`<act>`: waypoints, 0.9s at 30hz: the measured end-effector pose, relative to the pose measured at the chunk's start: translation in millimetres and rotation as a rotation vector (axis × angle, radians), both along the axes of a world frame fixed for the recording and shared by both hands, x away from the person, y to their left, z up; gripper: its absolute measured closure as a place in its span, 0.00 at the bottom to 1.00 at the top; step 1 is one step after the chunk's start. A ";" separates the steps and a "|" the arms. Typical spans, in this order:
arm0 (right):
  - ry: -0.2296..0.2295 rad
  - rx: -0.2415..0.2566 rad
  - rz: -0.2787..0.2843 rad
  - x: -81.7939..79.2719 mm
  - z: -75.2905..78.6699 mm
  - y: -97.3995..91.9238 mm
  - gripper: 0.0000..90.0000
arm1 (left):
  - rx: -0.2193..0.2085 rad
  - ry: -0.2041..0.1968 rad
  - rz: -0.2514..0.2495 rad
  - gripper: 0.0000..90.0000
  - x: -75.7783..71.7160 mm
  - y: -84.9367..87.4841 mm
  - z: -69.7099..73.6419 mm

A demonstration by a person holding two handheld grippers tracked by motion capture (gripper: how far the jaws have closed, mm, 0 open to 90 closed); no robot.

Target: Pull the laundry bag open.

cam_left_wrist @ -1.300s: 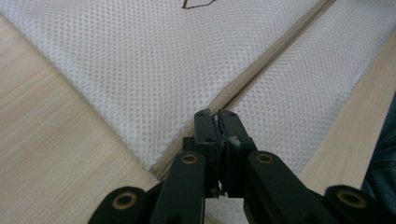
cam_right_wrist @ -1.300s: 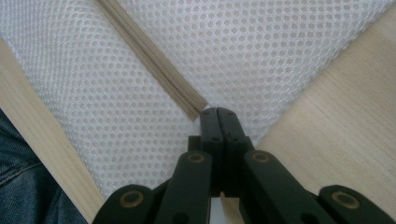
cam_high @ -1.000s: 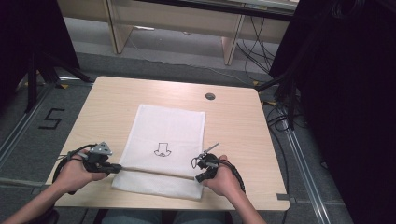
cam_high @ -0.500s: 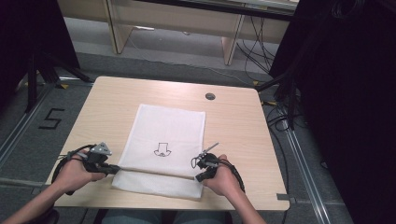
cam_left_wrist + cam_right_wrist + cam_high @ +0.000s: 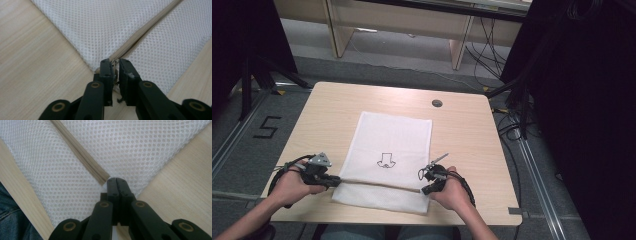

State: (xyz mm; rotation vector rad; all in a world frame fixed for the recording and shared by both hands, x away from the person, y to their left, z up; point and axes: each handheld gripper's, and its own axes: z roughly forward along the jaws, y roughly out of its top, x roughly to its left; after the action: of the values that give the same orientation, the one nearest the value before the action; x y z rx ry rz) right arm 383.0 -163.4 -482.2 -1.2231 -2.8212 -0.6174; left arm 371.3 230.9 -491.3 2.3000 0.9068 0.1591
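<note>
At the left edge of the white mesh laundry bag [image 5: 392, 150], the left tongs [image 5: 334, 181] sit low on the tabletop [image 5: 472, 135], aimed at the end of the bag's beige zipper [image 5: 140, 35]. Their jaws have just been opening and now stand a narrow gap apart, with the small zipper pull [image 5: 115, 72] between them but not pinched. The bag lies flat in the middle of the tabletop, a black arrow mark [image 5: 385, 160] printed on it, the zipper running across its near part from one pair of tongs to the other. At the bag's right edge, the right tongs [image 5: 426, 190] are clamped tight on the mesh just beside the other end of the zipper, jaws pressed together. Both hands rest on the tabletop near its front edge.
</note>
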 end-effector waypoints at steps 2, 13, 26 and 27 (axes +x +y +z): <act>-0.001 0.003 0.001 -1.2 0.3 0.1 1.00 | -0.021 -0.011 -0.012 0.84 0.3 1.0 2.9; -0.034 -0.003 0.020 -5.1 0.2 1.2 0.99 | -0.238 -0.140 0.007 0.46 9.9 -6.6 -0.3; -0.067 0.064 0.027 -9.7 5.1 -2.2 0.74 | -0.219 -0.172 0.050 0.43 14.9 -5.7 -3.6; -0.073 0.069 0.017 -9.7 6.4 -2.6 0.72 | -0.218 -0.164 0.066 0.43 14.5 -5.6 -3.9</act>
State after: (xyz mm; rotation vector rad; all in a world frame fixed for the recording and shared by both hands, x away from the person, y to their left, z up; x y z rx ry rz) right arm 373.3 -165.9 -475.8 -1.1879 -2.8391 -0.7674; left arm 385.9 225.4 -495.2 2.0259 0.8712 0.2598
